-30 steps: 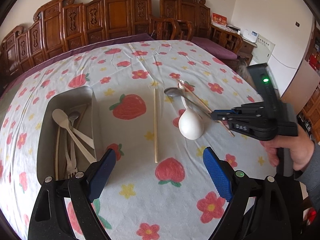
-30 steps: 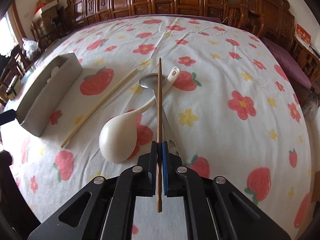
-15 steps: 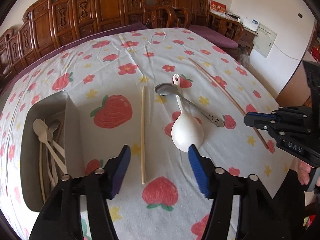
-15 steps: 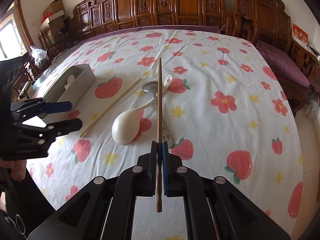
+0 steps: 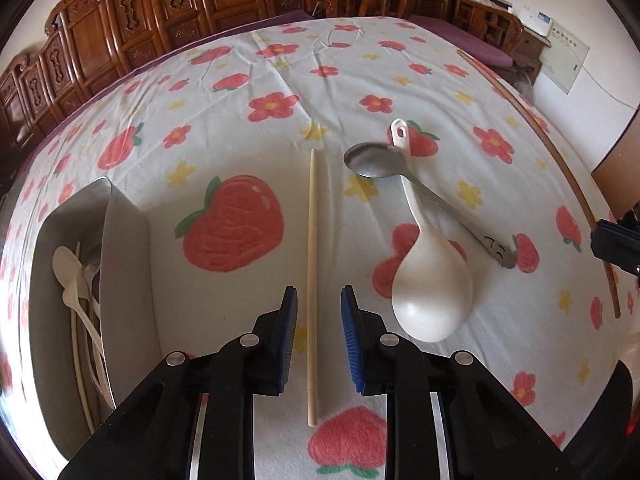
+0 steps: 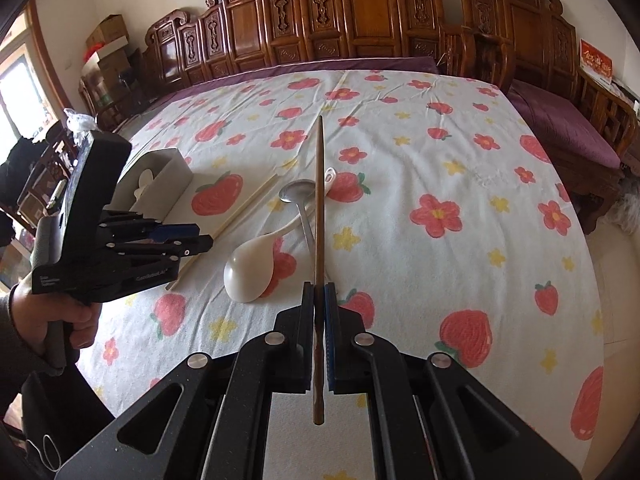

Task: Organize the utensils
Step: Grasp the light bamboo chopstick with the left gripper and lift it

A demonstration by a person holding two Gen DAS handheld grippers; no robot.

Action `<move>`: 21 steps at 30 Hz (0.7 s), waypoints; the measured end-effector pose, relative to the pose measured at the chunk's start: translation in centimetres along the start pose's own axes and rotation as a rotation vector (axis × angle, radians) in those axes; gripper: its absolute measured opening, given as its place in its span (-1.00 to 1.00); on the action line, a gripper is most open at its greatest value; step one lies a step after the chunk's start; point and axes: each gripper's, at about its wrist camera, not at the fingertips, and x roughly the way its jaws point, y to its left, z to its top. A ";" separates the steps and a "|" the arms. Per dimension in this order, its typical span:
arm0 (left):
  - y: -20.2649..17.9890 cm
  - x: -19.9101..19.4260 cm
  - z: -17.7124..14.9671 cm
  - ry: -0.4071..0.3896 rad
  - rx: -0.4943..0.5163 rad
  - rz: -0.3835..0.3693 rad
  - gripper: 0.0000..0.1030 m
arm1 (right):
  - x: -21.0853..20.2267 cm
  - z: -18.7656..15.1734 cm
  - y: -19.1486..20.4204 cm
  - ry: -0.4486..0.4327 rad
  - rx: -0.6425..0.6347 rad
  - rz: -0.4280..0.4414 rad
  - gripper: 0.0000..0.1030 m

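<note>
Over the worktop point(image 5: 400, 80), left claw point(image 5: 319, 316) is closing around a pale chopstick point(image 5: 312, 264), pads not touching; right claw point(image 6: 319, 300) pinches a brown chopstick point(image 6: 319, 200).

Metal tray point(image 5: 124, 248): near end cut off by the left wrist picture's lower edge; utensils inside partly hidden behind its wall.
Pale chopstick point(image 5: 311, 280): in the right wrist view, its near part hidden behind the left gripper point(image 6: 200, 238).
Right gripper point(image 5: 614, 240): only the tips show at the picture's right edge.
</note>
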 end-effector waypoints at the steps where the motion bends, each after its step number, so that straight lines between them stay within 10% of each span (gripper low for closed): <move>1: 0.0 0.1 0.1 0.002 0.002 0.004 -0.59 | 0.0 0.0 0.0 0.000 0.002 0.000 -0.89; 21: -0.3 1.9 1.3 0.066 -0.011 0.066 -0.87 | 0.2 -0.1 0.0 0.005 0.010 0.012 -0.88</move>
